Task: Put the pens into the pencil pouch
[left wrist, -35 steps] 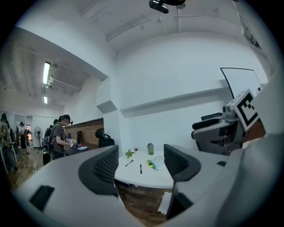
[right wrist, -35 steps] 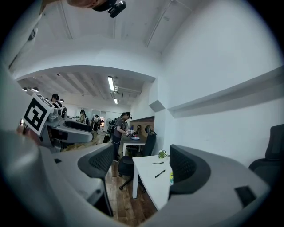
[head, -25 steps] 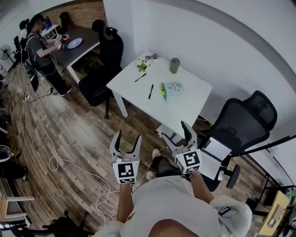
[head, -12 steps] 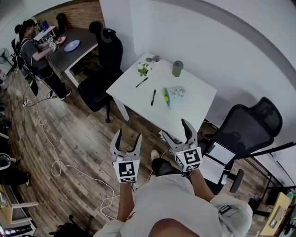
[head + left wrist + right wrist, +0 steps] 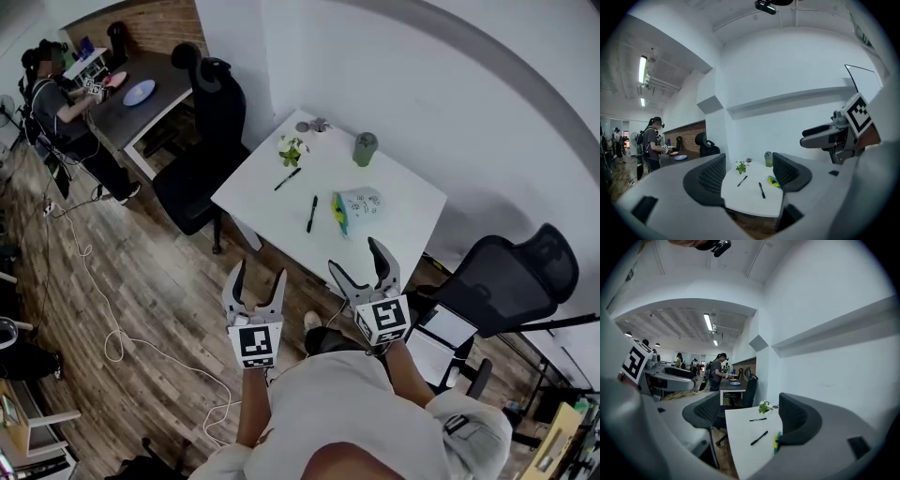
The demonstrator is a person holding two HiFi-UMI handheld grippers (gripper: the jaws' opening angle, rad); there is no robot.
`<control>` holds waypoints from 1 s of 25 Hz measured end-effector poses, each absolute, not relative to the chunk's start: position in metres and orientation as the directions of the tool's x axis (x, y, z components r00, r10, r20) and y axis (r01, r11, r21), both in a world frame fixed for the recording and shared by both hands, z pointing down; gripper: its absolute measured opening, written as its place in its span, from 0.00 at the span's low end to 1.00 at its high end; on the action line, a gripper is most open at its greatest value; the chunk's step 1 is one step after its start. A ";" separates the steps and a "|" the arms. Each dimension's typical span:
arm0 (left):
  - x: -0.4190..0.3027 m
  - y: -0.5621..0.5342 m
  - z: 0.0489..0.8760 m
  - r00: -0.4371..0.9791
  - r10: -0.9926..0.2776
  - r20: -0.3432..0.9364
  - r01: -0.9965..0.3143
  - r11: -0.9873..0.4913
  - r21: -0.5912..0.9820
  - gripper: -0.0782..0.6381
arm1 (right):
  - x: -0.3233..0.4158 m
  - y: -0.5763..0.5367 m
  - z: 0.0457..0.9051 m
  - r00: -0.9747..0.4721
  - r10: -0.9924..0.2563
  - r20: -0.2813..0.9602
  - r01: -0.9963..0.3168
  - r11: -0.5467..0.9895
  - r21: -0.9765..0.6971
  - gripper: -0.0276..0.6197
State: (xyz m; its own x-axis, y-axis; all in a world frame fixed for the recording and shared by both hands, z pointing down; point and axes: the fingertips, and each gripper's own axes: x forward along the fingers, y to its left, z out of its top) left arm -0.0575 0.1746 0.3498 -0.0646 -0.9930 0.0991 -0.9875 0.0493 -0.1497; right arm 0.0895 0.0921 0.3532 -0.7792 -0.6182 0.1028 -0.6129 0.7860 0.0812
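1. The left gripper (image 5: 747, 177) has its fingers (image 5: 708, 180) spread wide with nothing between them. Through the gap you only see the table some way off.
2. Same deal on the right gripper (image 5: 751, 420): pads wide apart, empty, touching nothing.
3. Both are held up in front of the person's chest, side by side, aimed at the white table (image 5: 272, 211) and well apart from it. My guess is that's just an approach posture, with the jaws already opened for a first grab.
4. The two black pens lie loose on the tabletop. One (image 5: 311, 214) sits just beside the pouch on its left, and the other (image 5: 287, 179) is further back, near the little plant (image 5: 292, 150). Neither is in the pouch.
5. The pencil pouch (image 5: 359, 208) lies flat on the right half of the table, its green-yellow edge facing the closer pen. I can't tell from here if the zip is open.
6. Further out there's a green cup (image 5: 365, 148) at the back edge, a black office chair (image 5: 511, 277) off to the right, and another person (image 5: 52, 89) at a dark desk far left.
7. So I'd say nothing's started yet. Getting within reach comes first.
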 end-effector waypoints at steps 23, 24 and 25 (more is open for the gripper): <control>-0.090 0.039 0.341 -0.047 -0.992 0.119 -0.981 0.024 -0.191 0.54 | 0.059 -0.043 0.348 -0.767 -0.637 0.080 -0.637 0.770 0.029 0.61; -0.092 0.034 0.342 -0.041 -0.992 0.121 -0.982 0.017 -0.188 0.54 | 0.058 -0.046 0.348 -0.762 -0.642 0.083 -0.642 0.766 0.029 0.61; -0.094 0.029 0.343 -0.034 -0.992 0.122 -0.982 0.011 -0.187 0.54 | 0.057 -0.050 0.349 -0.757 -0.648 0.085 -0.648 0.761 0.030 0.61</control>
